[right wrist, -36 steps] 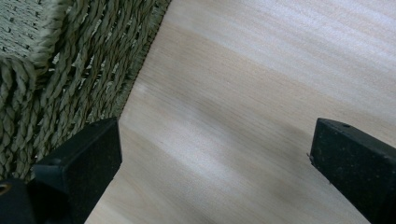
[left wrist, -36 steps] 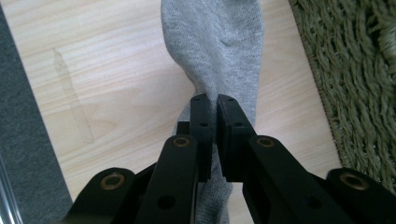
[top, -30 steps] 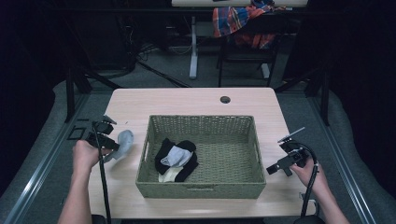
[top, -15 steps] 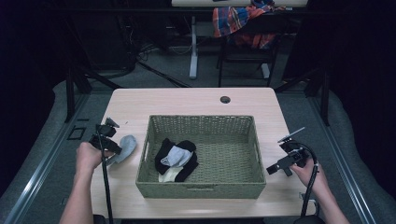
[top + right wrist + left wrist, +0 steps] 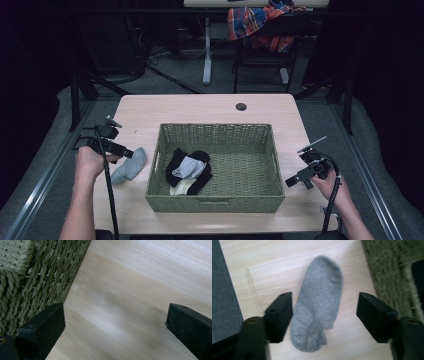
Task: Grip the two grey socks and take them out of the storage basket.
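Observation:
A grey ankle sock [image 5: 129, 166] [image 5: 317, 302] lies flat on the wooden table [image 5: 200, 107], left of the woven basket [image 5: 215, 205]. My left gripper [image 5: 127, 153] [image 5: 324, 298] hovers just above the sock. Its jaws have just been opening and now stand wide on either side of the sock without pressing it. Inside the basket sits a small heap of black, grey and pale socks [image 5: 189, 167]. My right gripper [image 5: 292, 181] [image 5: 115, 312] is open over bare table beside the basket's right wall [image 5: 30, 277], with nothing between its jaws.
A round cable hole [image 5: 241, 106] sits near the table's far edge. Behind the table stands a chair draped with a plaid cloth [image 5: 255, 20]. Dark floor and metal frame legs surround the table.
The left gripper's jaws have opened and let go of the grey sock, which now lies on the table. The left hand rose slightly. The right gripper has not moved.

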{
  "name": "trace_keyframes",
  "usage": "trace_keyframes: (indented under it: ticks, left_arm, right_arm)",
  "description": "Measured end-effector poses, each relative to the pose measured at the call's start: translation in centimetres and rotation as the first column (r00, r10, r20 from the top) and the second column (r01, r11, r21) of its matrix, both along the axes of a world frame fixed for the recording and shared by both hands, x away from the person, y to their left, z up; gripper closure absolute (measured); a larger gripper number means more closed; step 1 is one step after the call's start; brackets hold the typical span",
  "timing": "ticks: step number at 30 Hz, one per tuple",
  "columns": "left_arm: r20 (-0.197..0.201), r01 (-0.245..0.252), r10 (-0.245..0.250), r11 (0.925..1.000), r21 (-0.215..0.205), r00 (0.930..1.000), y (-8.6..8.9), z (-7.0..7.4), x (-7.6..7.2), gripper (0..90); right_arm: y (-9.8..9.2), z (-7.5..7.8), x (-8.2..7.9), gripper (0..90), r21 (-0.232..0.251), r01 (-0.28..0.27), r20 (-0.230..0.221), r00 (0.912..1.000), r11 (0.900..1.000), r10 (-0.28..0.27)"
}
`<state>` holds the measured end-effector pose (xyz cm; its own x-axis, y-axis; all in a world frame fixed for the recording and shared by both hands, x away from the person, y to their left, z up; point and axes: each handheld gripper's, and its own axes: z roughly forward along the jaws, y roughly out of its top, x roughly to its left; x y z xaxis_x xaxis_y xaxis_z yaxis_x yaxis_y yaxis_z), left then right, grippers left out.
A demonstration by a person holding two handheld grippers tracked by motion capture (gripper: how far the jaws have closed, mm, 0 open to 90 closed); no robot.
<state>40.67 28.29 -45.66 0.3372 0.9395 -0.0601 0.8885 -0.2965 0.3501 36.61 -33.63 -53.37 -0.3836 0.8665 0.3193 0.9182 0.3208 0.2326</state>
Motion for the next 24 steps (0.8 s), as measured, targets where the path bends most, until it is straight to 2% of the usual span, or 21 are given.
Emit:
trace_keyframes:
  ticks: [2, 5, 6, 9, 10, 11, 14, 15, 16, 24]
  left_arm:
    - [0.019, 0.012, -0.012, 0.9999, 0.011, 0.9997, -0.6, 0.6, -0.2, 20.7]
    - [0.034, 0.039, -0.040, 0.9990, 0.024, 0.9986, -1.6, 1.2, -0.4, 17.1]
    - [0.036, 0.050, -0.051, 0.9983, 0.029, 0.9981, -1.9, 1.4, -0.5, 16.5]
    - [0.047, 0.069, -0.070, 0.9972, 0.029, 0.9964, -2.6, 1.9, -0.7, 15.7]
    - [0.046, 0.077, -0.078, 0.9967, 0.026, 0.9958, -2.8, 2.1, -0.8, 15.6]
    - [0.049, 0.085, -0.086, 0.9961, 0.022, 0.9950, -3.0, 2.2, -0.8, 15.6]
    - [0.056, 0.109, -0.110, 0.9939, 0.018, 0.9924, -3.7, 2.7, -1.0, 15.3]
    - [0.059, 0.119, -0.120, 0.9927, 0.020, 0.9911, -4.0, 2.8, -1.0, 15.2]
    - [0.060, 0.126, -0.127, 0.9918, 0.022, 0.9901, -4.3, 2.9, -1.1, 15.1]
    - [0.073, 0.199, -0.199, 0.9800, 0.007, 0.9773, -6.9, 3.6, -1.4, 13.8]
  right_arm:
    - [-0.4, 0.4, 0.2, 2.0, -0.041, -0.053, -0.028, 0.9982, 0.998, 0.052]
    - [-0.2, 0.3, 0.1, 2.0, -0.018, -0.029, -0.017, 0.9994, 0.999, 0.029]
    - [-0.2, 0.3, 0.2, 2.0, -0.032, -0.042, -0.020, 0.9989, 0.999, 0.041]
    - [-0.1, 0.3, 0.3, 2.1, -0.033, -0.047, -0.021, 0.9987, 0.998, 0.046]
    - [0.1, 0.0, 0.0, 2.1, 0.002, 0.003, -0.002, 1.0000, 1.000, -0.003]
    - [-0.1, 0.1, 0.1, 2.0, -0.020, -0.019, -0.009, 0.9998, 1.000, 0.019]
    - [-0.3, 0.3, 0.3, 2.1, -0.035, -0.047, -0.024, 0.9986, 0.998, 0.046]
    - [-0.1, 0.2, 0.1, 2.1, -0.020, -0.021, -0.008, 0.9998, 1.000, 0.020]
    - [0.0, 0.1, 0.1, 2.1, -0.012, -0.013, -0.012, 0.9998, 1.000, 0.013]
    - [-0.1, 0.1, 0.1, 2.1, -0.016, -0.020, -0.012, 0.9997, 1.000, 0.020]
